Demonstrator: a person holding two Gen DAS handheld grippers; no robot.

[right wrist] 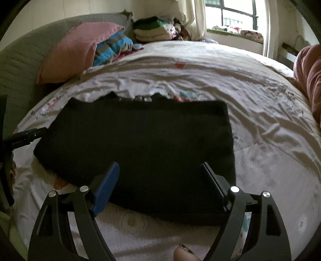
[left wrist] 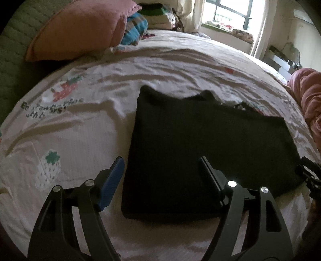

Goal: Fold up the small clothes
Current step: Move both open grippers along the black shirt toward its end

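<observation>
A black garment [left wrist: 202, 144] lies folded into a flat rectangle on the bed; it also shows in the right wrist view [right wrist: 144, 144]. My left gripper [left wrist: 160, 162] is open and empty, just above the garment's near left corner. My right gripper [right wrist: 160, 166] is open and empty over the garment's near right part. The right gripper's tip shows at the right edge of the left view [left wrist: 310, 172]. The left gripper shows at the left edge of the right view [right wrist: 26, 136], by the garment's left side.
The bed has a wrinkled white sheet [left wrist: 80, 124] printed with strawberries. A pink pillow [right wrist: 74, 50] and a blue plaid cloth [right wrist: 112, 48] lie at the head. Folded clothes [right wrist: 152, 30] are stacked behind. A pink quilt [right wrist: 309, 76] lies at the right. A window [right wrist: 236, 14] is behind.
</observation>
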